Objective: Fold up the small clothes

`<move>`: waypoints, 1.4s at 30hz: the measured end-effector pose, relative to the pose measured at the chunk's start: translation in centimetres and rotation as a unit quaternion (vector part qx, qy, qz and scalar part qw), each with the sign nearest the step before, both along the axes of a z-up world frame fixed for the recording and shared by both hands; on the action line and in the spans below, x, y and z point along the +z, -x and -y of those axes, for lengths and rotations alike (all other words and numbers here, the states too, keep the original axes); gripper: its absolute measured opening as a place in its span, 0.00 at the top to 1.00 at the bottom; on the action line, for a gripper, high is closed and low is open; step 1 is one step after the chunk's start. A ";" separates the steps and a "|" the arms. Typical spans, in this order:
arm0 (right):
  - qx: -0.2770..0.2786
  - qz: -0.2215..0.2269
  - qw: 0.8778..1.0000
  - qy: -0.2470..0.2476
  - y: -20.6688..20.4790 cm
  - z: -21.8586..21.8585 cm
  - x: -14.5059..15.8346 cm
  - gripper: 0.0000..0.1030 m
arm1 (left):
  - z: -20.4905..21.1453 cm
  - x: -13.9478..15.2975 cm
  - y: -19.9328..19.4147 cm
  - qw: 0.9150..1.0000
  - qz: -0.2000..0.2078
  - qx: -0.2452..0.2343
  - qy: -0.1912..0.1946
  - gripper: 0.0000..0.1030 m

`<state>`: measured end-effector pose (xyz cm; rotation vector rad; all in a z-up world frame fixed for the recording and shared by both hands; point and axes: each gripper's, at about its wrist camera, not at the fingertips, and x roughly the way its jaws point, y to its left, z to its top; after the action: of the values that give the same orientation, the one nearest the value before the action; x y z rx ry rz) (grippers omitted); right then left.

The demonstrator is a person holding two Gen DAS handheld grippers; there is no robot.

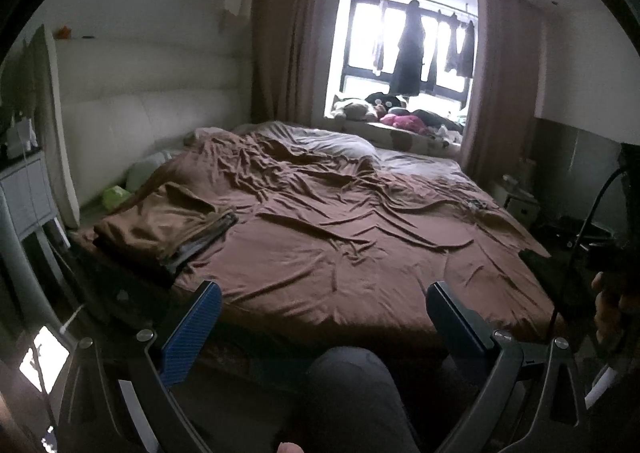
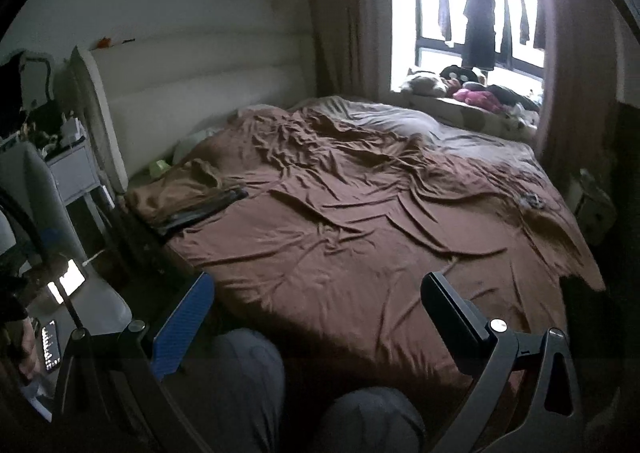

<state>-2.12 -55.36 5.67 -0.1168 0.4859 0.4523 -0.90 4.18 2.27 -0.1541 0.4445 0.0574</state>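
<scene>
– What's around the room?
– A bed (image 1: 360,253) under a wrinkled brown sheet (image 2: 360,245), a white padded headboard (image 1: 140,93) on the left
– And farther off?
– A bright window (image 1: 408,33) between curtains (image 1: 286,33), soft toys (image 2: 448,87) on its ledge, a grey nightstand (image 2: 74,169) near left

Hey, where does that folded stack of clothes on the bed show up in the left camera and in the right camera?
Left wrist view: the folded stack of clothes lies left of centre, at the bed's near left corner.
Right wrist view: the stack sits left of centre, on the same corner.
Shared landmark: the white headboard just behind it in both views.
</scene>
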 end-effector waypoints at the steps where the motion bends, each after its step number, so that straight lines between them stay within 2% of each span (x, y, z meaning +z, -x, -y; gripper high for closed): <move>1: -0.002 0.000 1.000 -0.002 0.4 0.2 -0.1 0.00 | 0.3 -0.2 0.3 1.000 0.000 0.000 0.000 0.00; 11: -0.048 0.010 0.998 -0.025 3.9 2.6 -2.7 0.00 | 3.0 -1.5 2.5 1.000 0.019 -0.003 -0.009 0.00; 14: -0.054 0.016 0.998 -0.035 4.5 3.1 -3.6 0.00 | 3.5 -1.7 3.0 0.999 0.038 0.014 -0.028 0.00; 17: -0.061 0.017 0.997 -0.037 4.8 3.2 -4.5 0.00 | 4.0 -2.4 2.8 0.999 0.036 0.010 -0.014 0.00; 20: -0.066 0.012 0.997 -0.044 5.1 3.7 -5.4 0.00 | 4.6 -2.8 2.6 0.999 0.035 0.013 -0.023 0.00; 27: -0.071 0.009 0.996 -0.053 5.1 4.1 -6.1 0.00 | 5.2 -3.4 2.2 0.999 0.030 0.002 -0.023 0.00; 42: -0.064 -0.010 0.997 -0.050 5.2 3.8 -6.4 0.00 | 5.2 -3.8 2.0 0.999 0.026 0.010 -0.023 0.00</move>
<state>-7.33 -59.18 -0.70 0.0156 0.4873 0.3517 -2.85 -1.00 -1.49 -0.1143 0.3888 0.0834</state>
